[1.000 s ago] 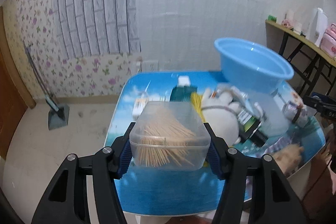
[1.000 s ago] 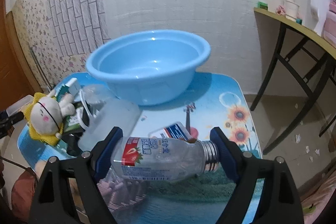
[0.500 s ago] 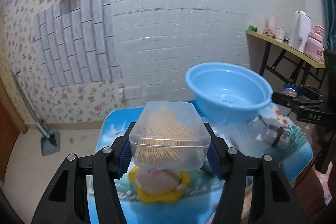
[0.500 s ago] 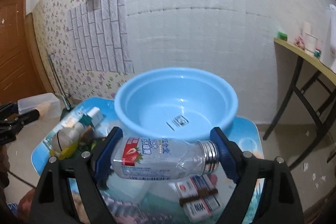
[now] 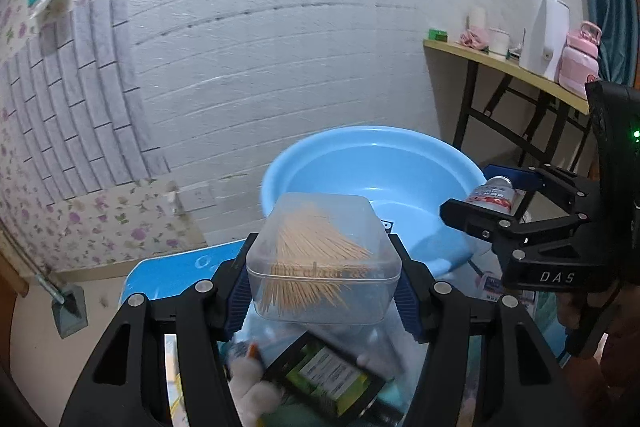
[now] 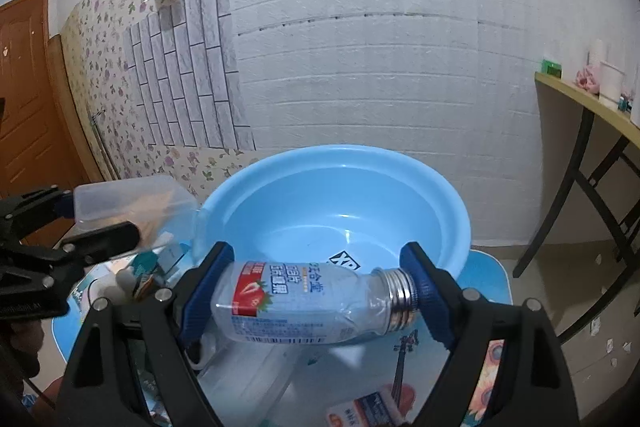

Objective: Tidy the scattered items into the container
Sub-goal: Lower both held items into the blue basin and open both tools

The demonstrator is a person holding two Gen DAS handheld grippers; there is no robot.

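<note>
My left gripper (image 5: pixel 324 287) is shut on a clear plastic box of toothpicks (image 5: pixel 322 259), held above the table just in front of the blue basin (image 5: pixel 372 163). My right gripper (image 6: pixel 316 297) is shut on a clear strawberry-label bottle (image 6: pixel 304 303), gripped end to end with its metal-threaded neck at the right pad. That bottle hangs at the near rim of the blue basin (image 6: pixel 340 199), which is empty apart from a sticker. In the left wrist view the right gripper (image 5: pixel 508 211) shows at the basin's right rim; the right wrist view has the left gripper (image 6: pixel 96 223) at its left.
Beneath the left gripper lie a green-labelled dark box (image 5: pixel 324 375) and a white plush toy (image 5: pixel 252 387) on the blue printed table (image 6: pixel 488 287). A small red-and-white box (image 6: pixel 368 407) lies near the table's front. A wooden side table (image 5: pixel 520 75) with jugs stands at the right wall.
Both grippers rose and moved toward the basin with their loads. The toothpick box went from over the table's left part to the basin's near rim; the bottle now hangs at the rim.
</note>
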